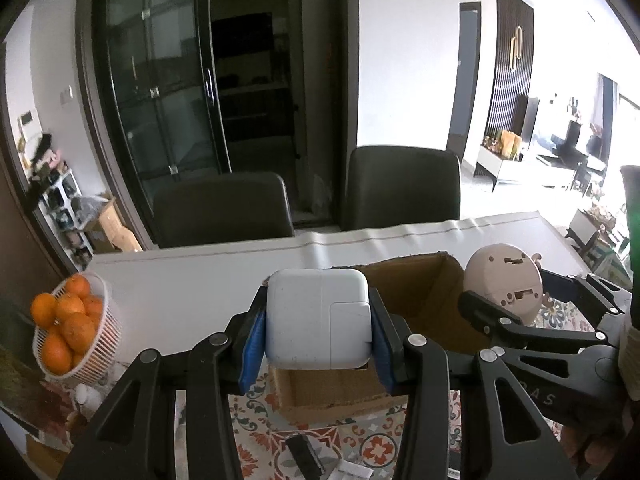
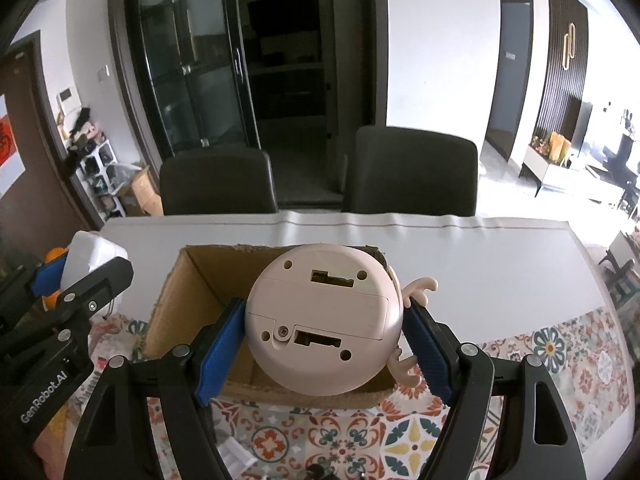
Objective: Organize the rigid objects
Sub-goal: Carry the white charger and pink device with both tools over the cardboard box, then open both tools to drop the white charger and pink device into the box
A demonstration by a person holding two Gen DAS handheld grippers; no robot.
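Above the open cardboard box [image 2: 192, 292], you carry one object in each gripper. Your left gripper [image 1: 318, 322] has its jaws pinching a white power adapter [image 1: 318, 316] by two opposite flat sides, the blue pads [image 1: 253, 344] pressed square against the smooth plastic. Your right gripper [image 2: 324, 344] has its jaws pinching a round pink gadget [image 2: 324, 320] across its widest part, underside toward the camera, small antler-like prongs [image 2: 420, 290] sticking out beside the right pad.

Both look stiff and fairly light. The adapter's glossy shell will likely slip if the squeeze eases, so keep the pads flat on its faces. The gadget's curved rim gives the pads little to bite on, and the thin prongs look breakable; hold on the body, never on them.

Both objects hang over the box, which stands on the counter [image 2: 460, 248] at the edge of a patterned mat [image 2: 360, 436]. Lower each one inside before releasing.
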